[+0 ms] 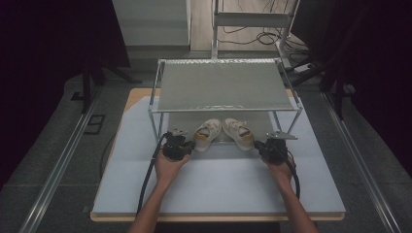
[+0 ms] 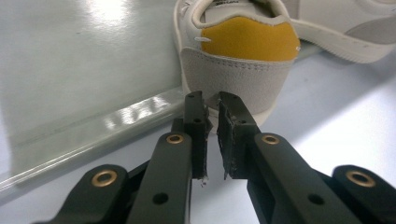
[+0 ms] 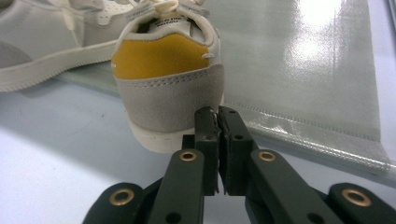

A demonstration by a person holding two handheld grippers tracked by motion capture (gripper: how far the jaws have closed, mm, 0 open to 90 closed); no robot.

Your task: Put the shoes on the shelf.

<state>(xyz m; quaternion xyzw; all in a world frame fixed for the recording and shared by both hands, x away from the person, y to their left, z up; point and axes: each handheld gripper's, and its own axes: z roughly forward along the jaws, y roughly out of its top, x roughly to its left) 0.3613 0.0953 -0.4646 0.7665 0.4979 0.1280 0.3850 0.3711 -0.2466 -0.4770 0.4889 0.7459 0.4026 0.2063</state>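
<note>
Two white sneakers with yellow heel tabs lie side by side under a low rack, heels toward me: the left sneaker (image 1: 208, 133) and the right sneaker (image 1: 239, 132). My left gripper (image 1: 188, 145) sits just behind the left sneaker's heel. In the left gripper view its jaws (image 2: 212, 100) stand shut with nothing between them, tips just short of the grey suede heel (image 2: 243, 74). My right gripper (image 1: 257, 144) is behind the right sneaker. Its jaws (image 3: 217, 114) are shut and empty, level with the right edge of the heel (image 3: 163, 93).
A metal-framed rack (image 1: 221, 85) with a grey top shelf stands over the sneakers, and its thin posts flank both grippers. Its shiny lower sheet (image 2: 70, 70) lies under the shoes. The white tabletop (image 1: 218, 184) stretches toward me. Cables trail from both grippers.
</note>
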